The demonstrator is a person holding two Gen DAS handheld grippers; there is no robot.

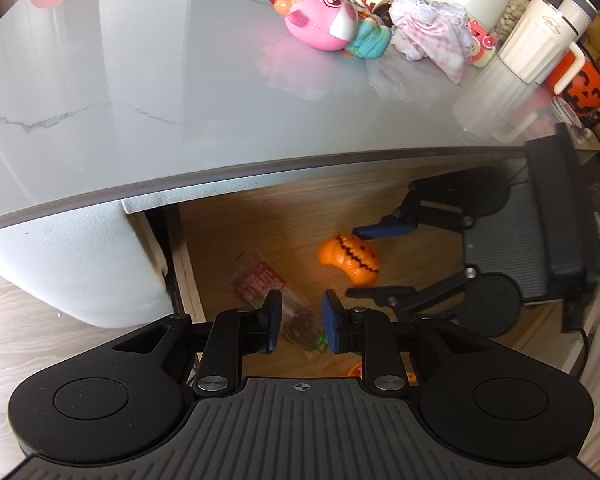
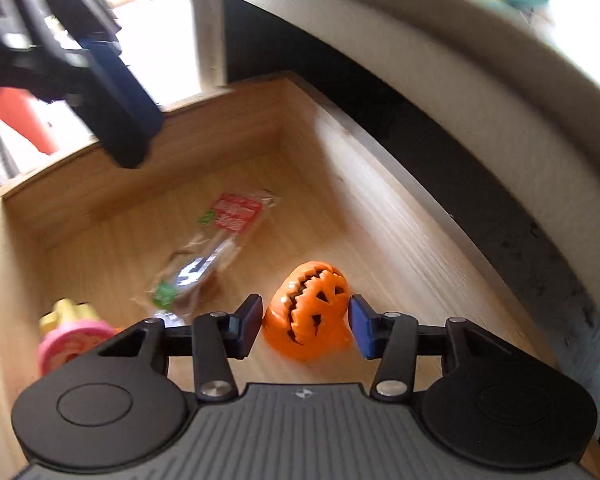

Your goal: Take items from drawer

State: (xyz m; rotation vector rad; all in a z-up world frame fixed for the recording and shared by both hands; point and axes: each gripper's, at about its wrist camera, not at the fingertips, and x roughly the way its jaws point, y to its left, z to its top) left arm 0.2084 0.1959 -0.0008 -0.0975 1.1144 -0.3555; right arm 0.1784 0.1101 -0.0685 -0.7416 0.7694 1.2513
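Note:
The wooden drawer (image 1: 260, 224) stands pulled out under the grey tabletop (image 1: 140, 100). An orange jack-o'-lantern pumpkin toy (image 2: 306, 316) sits between the blue pads of my right gripper (image 2: 306, 330), which is shut on it; the pumpkin looks sharp while the drawer floor is blurred. From the left wrist view the same pumpkin (image 1: 348, 258) is held from the right by that gripper (image 1: 366, 262). My left gripper (image 1: 300, 322) hangs open above a clear snack packet with a red label (image 1: 260, 284), also seen lying on the drawer floor (image 2: 220, 236).
A pink and yellow toy (image 2: 72, 334) lies in the drawer's near left corner. On the tabletop stand a pink squishy toy (image 1: 320, 20), a checked cloth (image 1: 432, 32), a ribbed cream cup (image 1: 536, 40) and an orange pumpkin mug (image 1: 580, 84). The table's edge overhangs the drawer.

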